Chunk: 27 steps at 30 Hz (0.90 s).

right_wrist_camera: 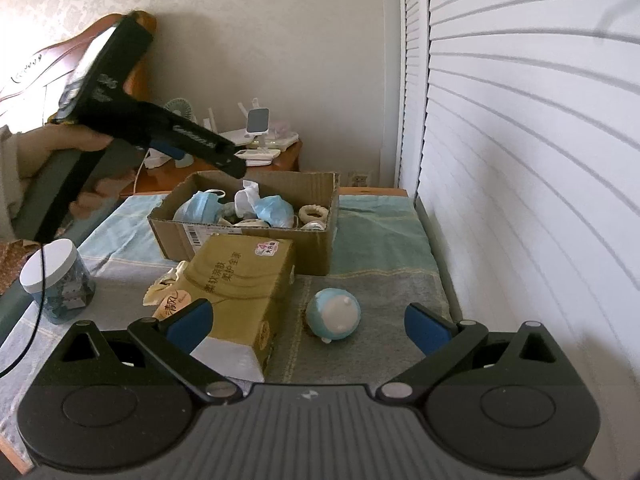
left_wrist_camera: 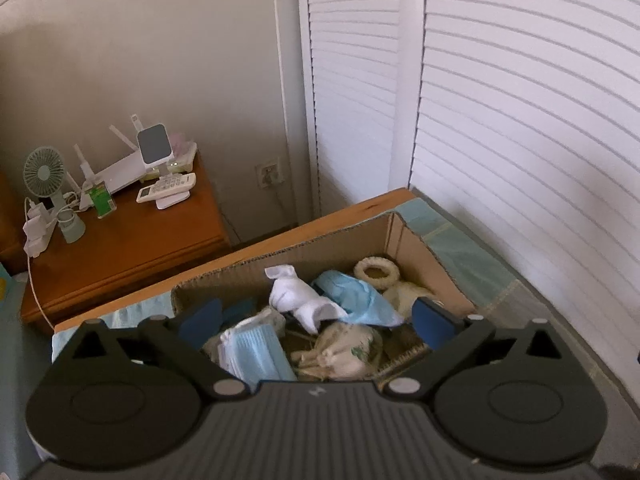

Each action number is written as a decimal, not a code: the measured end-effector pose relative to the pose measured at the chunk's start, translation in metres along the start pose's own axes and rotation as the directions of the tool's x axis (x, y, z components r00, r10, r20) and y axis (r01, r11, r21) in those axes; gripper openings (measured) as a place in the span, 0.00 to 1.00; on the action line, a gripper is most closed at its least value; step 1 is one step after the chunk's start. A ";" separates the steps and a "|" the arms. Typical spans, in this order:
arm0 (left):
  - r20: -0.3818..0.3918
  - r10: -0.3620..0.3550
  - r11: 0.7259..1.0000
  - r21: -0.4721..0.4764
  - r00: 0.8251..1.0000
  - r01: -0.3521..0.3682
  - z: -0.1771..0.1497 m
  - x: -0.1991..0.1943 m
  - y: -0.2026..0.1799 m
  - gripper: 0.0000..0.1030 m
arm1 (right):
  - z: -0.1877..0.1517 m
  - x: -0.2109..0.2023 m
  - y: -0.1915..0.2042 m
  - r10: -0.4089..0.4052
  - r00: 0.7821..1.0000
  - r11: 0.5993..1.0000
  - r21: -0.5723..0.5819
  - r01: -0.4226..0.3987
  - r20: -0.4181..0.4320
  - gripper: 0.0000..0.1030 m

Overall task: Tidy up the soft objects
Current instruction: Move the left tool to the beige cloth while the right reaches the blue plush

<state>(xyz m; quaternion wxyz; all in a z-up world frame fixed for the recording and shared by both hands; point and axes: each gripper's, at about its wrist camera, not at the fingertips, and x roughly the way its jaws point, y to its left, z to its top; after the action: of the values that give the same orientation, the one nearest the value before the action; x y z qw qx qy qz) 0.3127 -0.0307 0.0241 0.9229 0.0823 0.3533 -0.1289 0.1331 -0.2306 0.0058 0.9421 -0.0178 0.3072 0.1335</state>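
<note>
Only from the right hand-held gripper, spread wide like the left, shows a tissue pack.

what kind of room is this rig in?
Most likely a bedroom. A carved wooden headboard stands by the wall, a wooden nightstand carries a small fan and a router, and the cardboard box sits on a blanket-covered bed beside louvered closet doors.

- Box: brown cardboard.
- Masks: light blue.
- Sock: white.
- Tissue pack: olive-yellow, printed.
- Ball: pale blue, white.
- Jar: blue pattern, white lid.
- Pads: blue.
</note>
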 end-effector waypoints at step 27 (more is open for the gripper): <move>0.076 0.056 0.982 -0.187 0.996 -0.041 -0.123 -0.085 -0.006 0.99 | -0.022 0.022 -0.015 -0.102 0.991 0.994 0.026 0.104 -0.091 1.00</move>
<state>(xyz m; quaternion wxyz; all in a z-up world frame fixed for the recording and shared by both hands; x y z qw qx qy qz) 0.1726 0.0083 -0.0095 0.9429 -0.0005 0.3242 -0.0760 0.1413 -0.2426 -0.0255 0.9332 -0.0250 0.3497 0.0791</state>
